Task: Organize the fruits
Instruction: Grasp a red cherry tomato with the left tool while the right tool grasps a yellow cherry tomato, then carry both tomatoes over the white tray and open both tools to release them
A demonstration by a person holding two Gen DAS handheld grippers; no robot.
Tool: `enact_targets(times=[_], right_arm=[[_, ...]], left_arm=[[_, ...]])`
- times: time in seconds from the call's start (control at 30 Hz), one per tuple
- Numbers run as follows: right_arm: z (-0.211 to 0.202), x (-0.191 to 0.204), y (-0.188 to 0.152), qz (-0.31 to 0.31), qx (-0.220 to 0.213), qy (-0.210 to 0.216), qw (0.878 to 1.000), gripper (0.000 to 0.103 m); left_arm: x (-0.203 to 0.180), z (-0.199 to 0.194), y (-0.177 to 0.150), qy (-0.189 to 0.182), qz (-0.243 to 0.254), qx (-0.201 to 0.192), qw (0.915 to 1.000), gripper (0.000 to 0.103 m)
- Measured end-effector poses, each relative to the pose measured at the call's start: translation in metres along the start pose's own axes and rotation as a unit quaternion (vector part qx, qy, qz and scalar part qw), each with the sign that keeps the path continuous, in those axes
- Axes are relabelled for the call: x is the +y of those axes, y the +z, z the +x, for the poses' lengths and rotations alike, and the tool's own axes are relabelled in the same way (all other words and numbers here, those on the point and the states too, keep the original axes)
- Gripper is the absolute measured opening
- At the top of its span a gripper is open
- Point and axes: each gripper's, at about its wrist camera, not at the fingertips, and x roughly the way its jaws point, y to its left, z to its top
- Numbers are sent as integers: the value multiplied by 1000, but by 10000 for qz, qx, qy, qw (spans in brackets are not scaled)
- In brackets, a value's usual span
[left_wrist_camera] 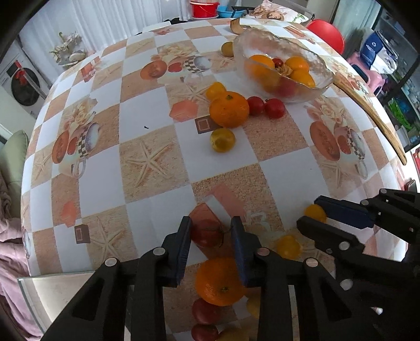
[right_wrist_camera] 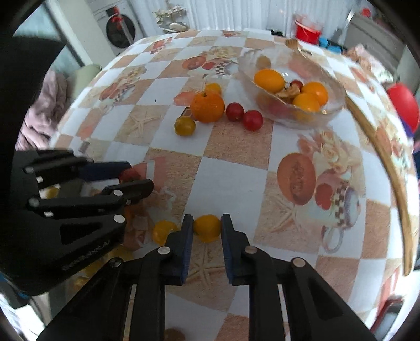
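A clear glass bowl (left_wrist_camera: pixel 309 63) holds several orange, yellow and red fruits at the table's far right; it also shows in the right wrist view (right_wrist_camera: pixel 338 102). Loose fruit lies in front of it: a big orange (left_wrist_camera: pixel 229 109), two red tomatoes (left_wrist_camera: pixel 274 108), yellow fruits (left_wrist_camera: pixel 222 140). My left gripper (left_wrist_camera: pixel 211 229) is open with a red tomato (left_wrist_camera: pixel 206 233) between its fingers on the table. My right gripper (right_wrist_camera: pixel 207 227) is open around a yellow fruit (right_wrist_camera: pixel 207 227). Another yellow fruit (right_wrist_camera: pixel 163 230) lies just left of it. An orange (left_wrist_camera: pixel 220 282) lies under my left gripper.
A long wooden utensil (left_wrist_camera: pixel 378 115) lies along the table's right edge. More red and yellow fruits (left_wrist_camera: pixel 204 310) lie near the table's front edge. A red chair (left_wrist_camera: pixel 328 32) and red bucket (left_wrist_camera: pixel 204 9) stand beyond the table. The tablecloth (left_wrist_camera: pixel 147 162) is checkered.
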Motion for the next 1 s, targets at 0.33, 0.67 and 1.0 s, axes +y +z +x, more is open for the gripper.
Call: enact_targets(times=[0.33,0.67,1.0], right_arm=[[-18,-25,-7,794,87,371,9961,23],[-29,6,-1,571,119,524,9969,23],[-27,80,7,8,207,847,9962,23]], left_arm=[[29,-36,-11,-342,-689,-383,9963,32],[62,-69,-49,-168,-1069,-542,9927,32],[115,-94,-99,219,-1664,-657,9836,32]])
